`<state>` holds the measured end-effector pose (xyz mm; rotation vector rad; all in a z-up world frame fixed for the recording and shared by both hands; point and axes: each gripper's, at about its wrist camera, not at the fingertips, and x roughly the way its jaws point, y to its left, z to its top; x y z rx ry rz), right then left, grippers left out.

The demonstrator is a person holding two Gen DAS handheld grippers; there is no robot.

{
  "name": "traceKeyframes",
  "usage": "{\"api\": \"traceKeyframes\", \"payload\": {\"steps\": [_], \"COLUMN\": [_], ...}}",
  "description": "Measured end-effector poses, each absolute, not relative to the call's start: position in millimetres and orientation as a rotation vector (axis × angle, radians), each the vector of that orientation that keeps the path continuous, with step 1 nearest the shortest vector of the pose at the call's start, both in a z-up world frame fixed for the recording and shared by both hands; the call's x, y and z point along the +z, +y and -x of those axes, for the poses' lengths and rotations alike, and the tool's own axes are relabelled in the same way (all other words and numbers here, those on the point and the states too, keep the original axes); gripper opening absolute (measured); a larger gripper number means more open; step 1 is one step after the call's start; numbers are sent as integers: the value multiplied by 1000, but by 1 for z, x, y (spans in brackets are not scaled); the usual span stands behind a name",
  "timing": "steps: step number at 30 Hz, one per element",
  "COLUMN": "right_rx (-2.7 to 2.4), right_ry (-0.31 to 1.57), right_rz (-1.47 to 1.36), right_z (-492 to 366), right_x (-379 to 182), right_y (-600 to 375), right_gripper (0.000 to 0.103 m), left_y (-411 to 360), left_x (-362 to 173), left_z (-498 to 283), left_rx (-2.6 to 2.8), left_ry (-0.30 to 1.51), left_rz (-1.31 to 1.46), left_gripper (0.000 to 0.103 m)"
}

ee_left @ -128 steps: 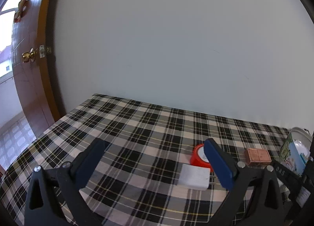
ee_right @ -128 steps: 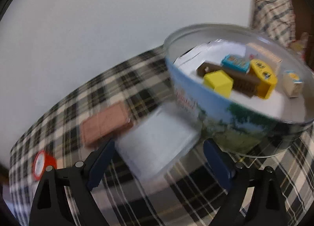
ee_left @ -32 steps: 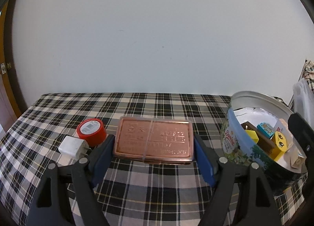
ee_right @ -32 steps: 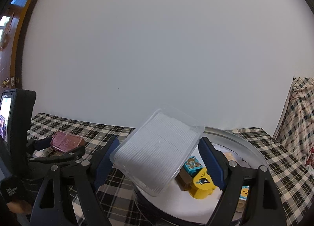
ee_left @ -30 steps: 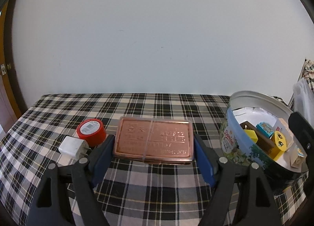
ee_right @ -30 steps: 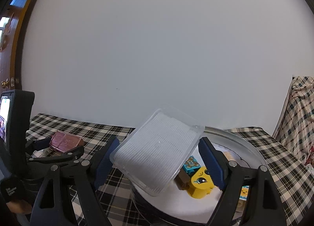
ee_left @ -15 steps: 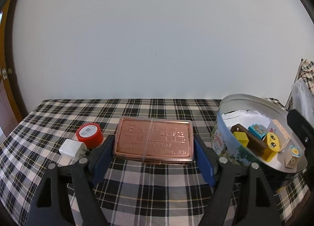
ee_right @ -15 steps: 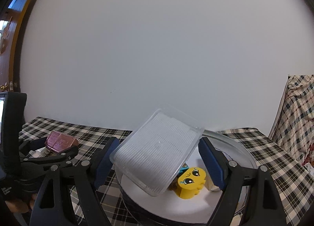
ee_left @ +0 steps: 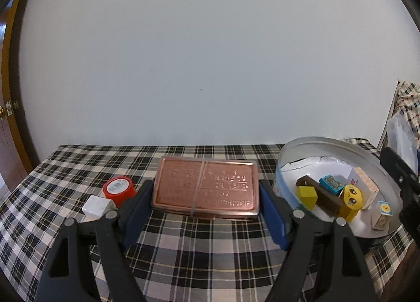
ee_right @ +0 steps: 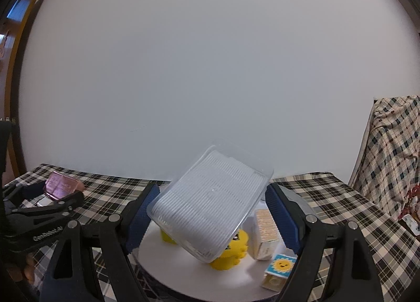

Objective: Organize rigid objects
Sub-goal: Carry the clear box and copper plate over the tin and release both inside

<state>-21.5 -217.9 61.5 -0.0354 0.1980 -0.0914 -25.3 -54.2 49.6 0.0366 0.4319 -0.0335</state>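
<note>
Left tongs (ee_left: 206,208) clamping embossed copper tin (ee_left: 204,187), right tongs (ee_right: 210,219) clamping ribbed clear box (ee_right: 210,207)

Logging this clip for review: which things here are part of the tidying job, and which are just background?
Part of the job:
- copper tin, held in the left tool
- clear plastic box, held in the right tool
- round tin with toy blocks
- red tape roll
- white charger

Just there:
- plaid tablecloth
- wooden door
- draped plaid cloth

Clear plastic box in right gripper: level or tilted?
Tilted. The clear plastic box sits diagonally in the right gripper, above the round tin.
</note>
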Motion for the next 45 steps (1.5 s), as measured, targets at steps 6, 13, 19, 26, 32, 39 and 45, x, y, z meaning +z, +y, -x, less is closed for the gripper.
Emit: {"api": "traceKeyframes", "payload": {"steps": [6,13,19,26,32,39,45], "right_rx": [-125,-156,-184,-212,-230,-253,-285], "right_ry": [189,181,173,163,156,155,160], "right_rz": [32,21,17,-3,-18,-25,-13], "right_z": [21,21,20,20,20,17,12], "right_x": [63,66,67,70,72,74,74], "right_y": [-235,-253,-266,-280,-293,-305,-312], "right_gripper": [84,84,84,84,84,84,84], "left_y": [-61,-71,-86,-110,-126,-145,-158], "left_x": [59,71,83,83,80,76,73], "left_z": [32,37,38,32,25,18,14], "left_rx": [-36,-59,-95,-132,-161,-190,-207], "left_ry": [391,361,337,338,354,373,392], "left_rz": [-49,-45,-42,-57,-62,-65,-60], "left_gripper": [77,77,77,77,77,77,77]}}
